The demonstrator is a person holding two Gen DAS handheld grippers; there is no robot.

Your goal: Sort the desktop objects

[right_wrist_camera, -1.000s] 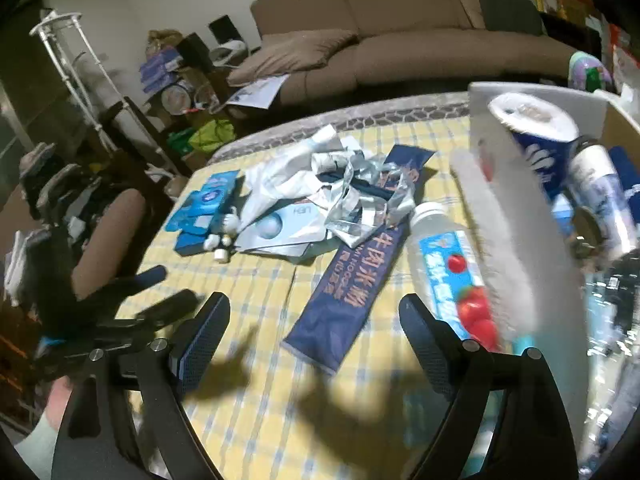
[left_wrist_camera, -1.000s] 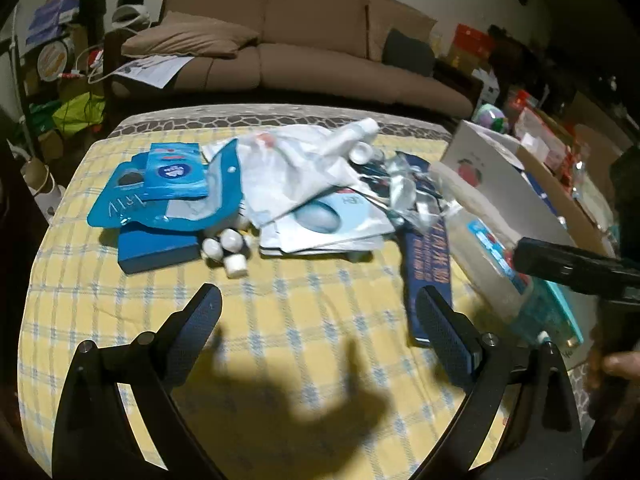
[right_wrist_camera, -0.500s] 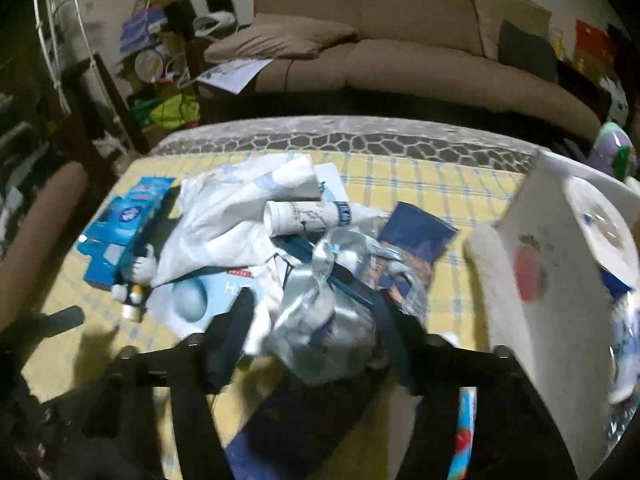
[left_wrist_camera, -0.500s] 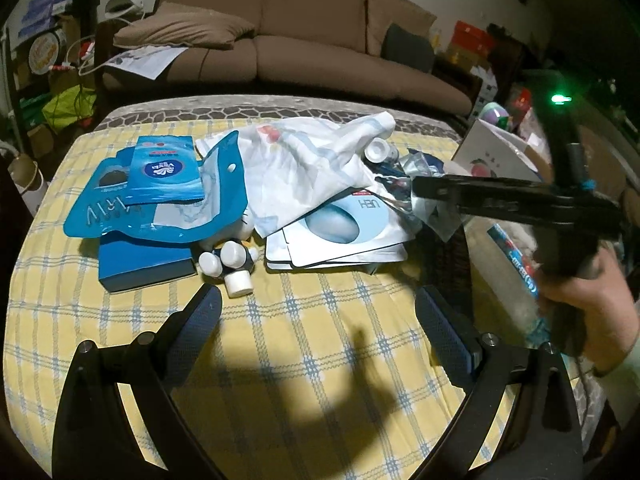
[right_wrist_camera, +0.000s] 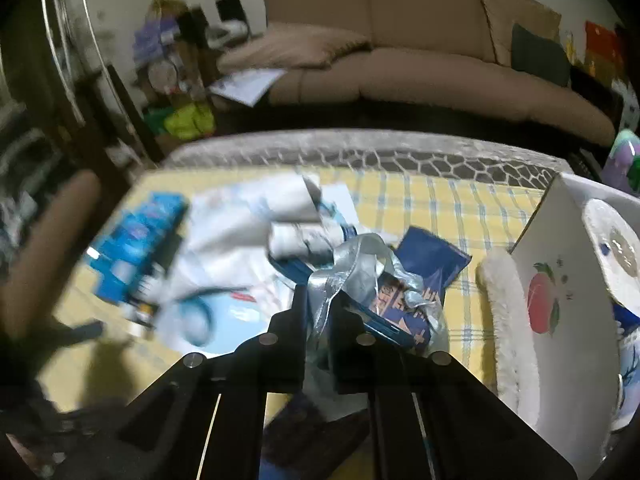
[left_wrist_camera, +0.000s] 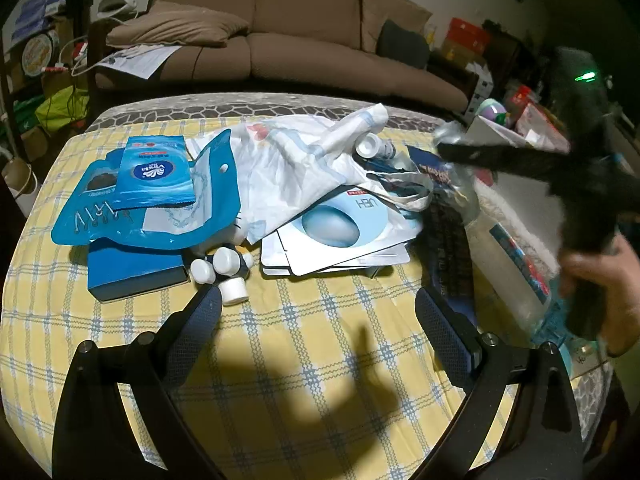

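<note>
— Since half a sec ago our right gripper [right_wrist_camera: 320, 312] has clamped down on the silver wrapper [right_wrist_camera: 360, 264] and raised it off the pile; before that the fingers sat wide around it.

— Right jaws now?

— Nearly together, foil pinched between them. From the left cam the gripper is blurred, up over the dark blue packet [left_wrist_camera: 448, 240].

— Left gripper [left_wrist_camera: 318, 314]?

— Wide apart, holding nothing, low over the yellow check cloth [left_wrist_camera: 320, 360], just short of the small white caps [left_wrist_camera: 220, 264].

— Containers?

— White box [right_wrist_camera: 552, 248] at the right edge of the table, a fruit print on its side. Inside we see a paper roll [right_wrist_camera: 612, 248] and sth blue below it; can't tell what. A fluffy white strip [right_wrist_camera: 508, 320] leans against the box outside.

— Rest of the pile?

— White plastic bag [left_wrist_camera: 296, 164], blue pouches [left_wrist_camera: 148, 192] on a blue box [left_wrist_camera: 132, 272], flat white cards [left_wrist_camera: 332, 236], all mid-table.
</note>
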